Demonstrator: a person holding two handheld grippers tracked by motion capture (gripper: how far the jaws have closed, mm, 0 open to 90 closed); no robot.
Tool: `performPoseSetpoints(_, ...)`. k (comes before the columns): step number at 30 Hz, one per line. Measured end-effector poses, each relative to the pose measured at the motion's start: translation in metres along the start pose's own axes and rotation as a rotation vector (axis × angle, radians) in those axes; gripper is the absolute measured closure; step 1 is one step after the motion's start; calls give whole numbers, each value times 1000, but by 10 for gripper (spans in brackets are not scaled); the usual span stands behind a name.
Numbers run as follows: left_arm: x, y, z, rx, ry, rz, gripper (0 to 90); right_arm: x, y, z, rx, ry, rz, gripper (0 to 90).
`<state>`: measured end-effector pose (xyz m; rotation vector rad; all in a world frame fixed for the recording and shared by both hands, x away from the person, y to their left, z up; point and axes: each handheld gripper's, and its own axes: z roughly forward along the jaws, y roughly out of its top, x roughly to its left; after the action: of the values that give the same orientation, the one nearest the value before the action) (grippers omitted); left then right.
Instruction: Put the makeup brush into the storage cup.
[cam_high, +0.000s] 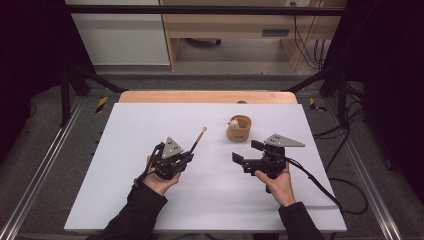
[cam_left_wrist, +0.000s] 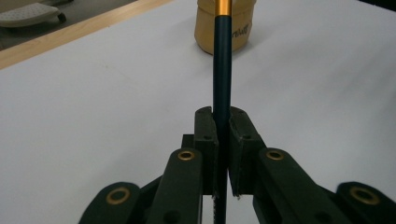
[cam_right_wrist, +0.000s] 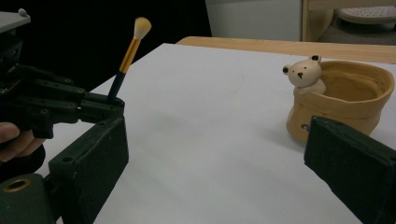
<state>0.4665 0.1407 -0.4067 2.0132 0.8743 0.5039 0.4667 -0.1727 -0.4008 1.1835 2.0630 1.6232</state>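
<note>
A makeup brush (cam_high: 198, 139) with a dark handle, gold ferrule and pale bristles sticks up and forward from my left gripper (cam_high: 187, 156), which is shut on its handle. In the left gripper view both pads clamp the handle (cam_left_wrist: 222, 70), and the tan pot (cam_left_wrist: 240, 32) stands straight beyond it. That pot (cam_high: 239, 128), ceramic with a small bear figure (cam_right_wrist: 303, 74) on its rim, stands on the white board right of centre. My right gripper (cam_high: 247, 152) hovers just in front of the pot, jaws wide open and holding nothing. Its own view shows the pot (cam_right_wrist: 341, 100) ahead right and the brush (cam_right_wrist: 128, 51) at left.
The white board (cam_high: 150, 200) covers a wooden table whose far edge (cam_high: 207, 96) shows behind it. Black frame struts (cam_high: 80, 75) and metal rails flank the table. Cables (cam_high: 345, 195) lie on the floor at right, with a cabinet at the back.
</note>
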Motion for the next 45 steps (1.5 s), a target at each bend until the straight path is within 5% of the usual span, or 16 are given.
performPoseSetpoints(14,-3,14,-2,-49,2,-26,833,18,12,9,-41,50,25,95)
performPoseSetpoints(22,-10,19,1,-59,16,-34,833,21,19,14,-80,64,97,118)
performPoseSetpoints(38,-27,24,12,-46,-3,-47,833,22,18,17,-71,102,110,226)
performPoseSetpoints(45,-41,28,14,-59,-13,-23,833,22,19,14,-80,111,107,267)
